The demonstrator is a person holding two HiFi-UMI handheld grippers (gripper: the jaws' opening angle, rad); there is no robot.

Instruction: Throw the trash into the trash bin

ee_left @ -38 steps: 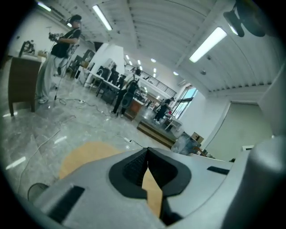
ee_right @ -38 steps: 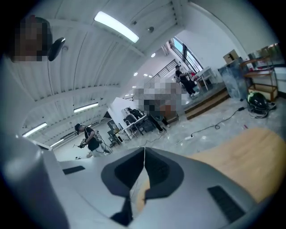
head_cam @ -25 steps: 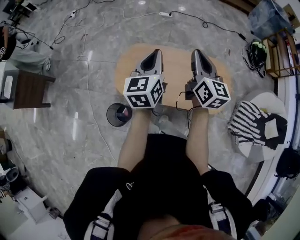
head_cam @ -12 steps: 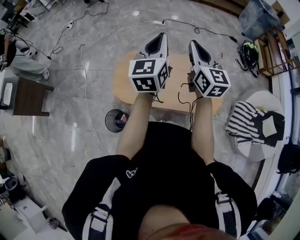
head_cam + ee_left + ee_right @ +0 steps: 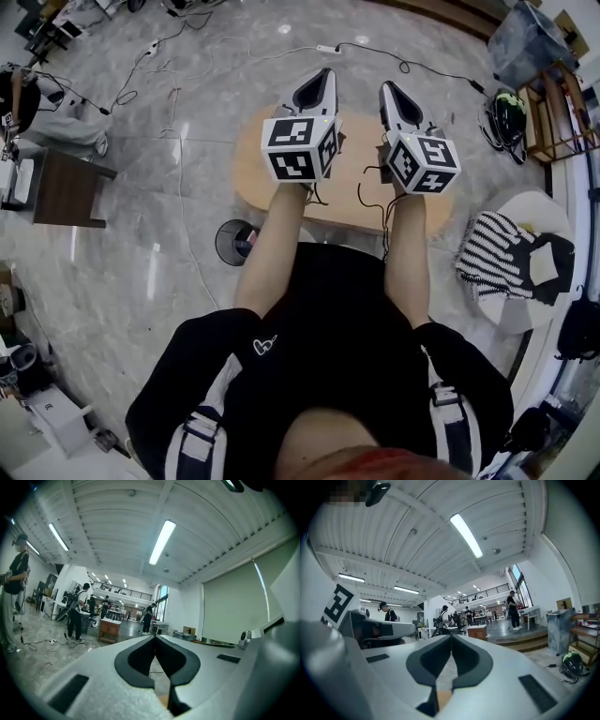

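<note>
In the head view a black round trash bin (image 5: 236, 242) stands on the grey floor left of the person's legs, with something pink or red inside. Both grippers are held side by side, pointing level, over a light oval wooden table (image 5: 251, 159). My left gripper (image 5: 324, 74) is shut with nothing between its jaws, and the left gripper view (image 5: 154, 637) shows its tips meeting. My right gripper (image 5: 385, 87) is likewise shut and holds nothing; in the right gripper view (image 5: 451, 635) its tips touch. I see no loose trash on the bare parts of the table.
A dark wooden side table (image 5: 61, 187) stands at the left. Cables (image 5: 178, 141) run over the floor. A white round seat with striped cloth (image 5: 502, 251) is at the right, a shelf (image 5: 553, 103) and a helmet (image 5: 509, 108) behind it. People stand far off in both gripper views.
Both grippers have risen and now show further up the head view, over the table's far part. Their jaws stay shut. The bin has not moved.
</note>
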